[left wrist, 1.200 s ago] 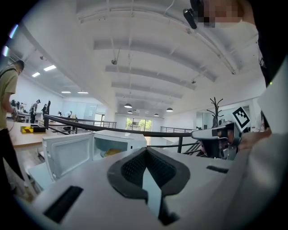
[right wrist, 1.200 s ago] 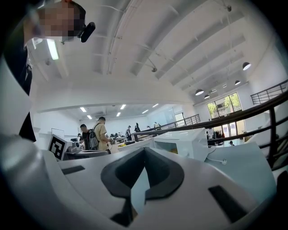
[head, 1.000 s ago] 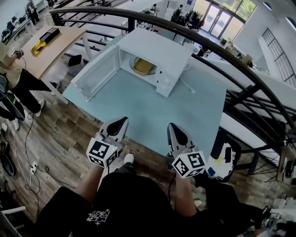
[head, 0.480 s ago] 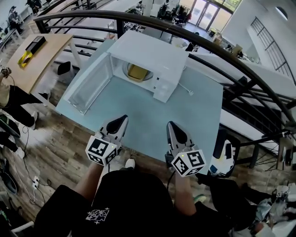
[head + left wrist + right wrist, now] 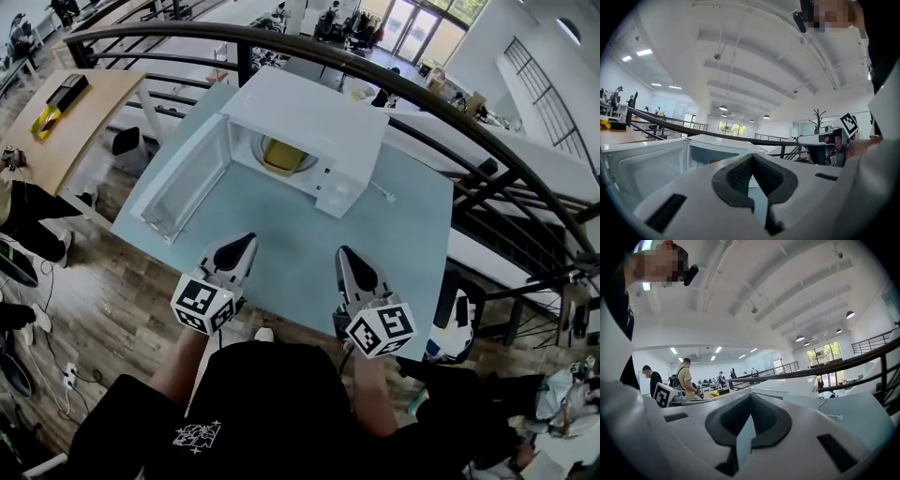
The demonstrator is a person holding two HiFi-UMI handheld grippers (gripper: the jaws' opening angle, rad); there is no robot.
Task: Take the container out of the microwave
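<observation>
My left gripper (image 5: 246, 242) and right gripper (image 5: 345, 253) have jaws closed on nothing; the yellow container (image 5: 281, 156) sits inside the open microwave (image 5: 319, 117), twelve o'clock from the left gripper, which I judge nearer

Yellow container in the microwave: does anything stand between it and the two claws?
Nothing visible does. The microwave door hangs open to the left, and only bare table lies between the yellow container and the left claw and right claw.
</observation>
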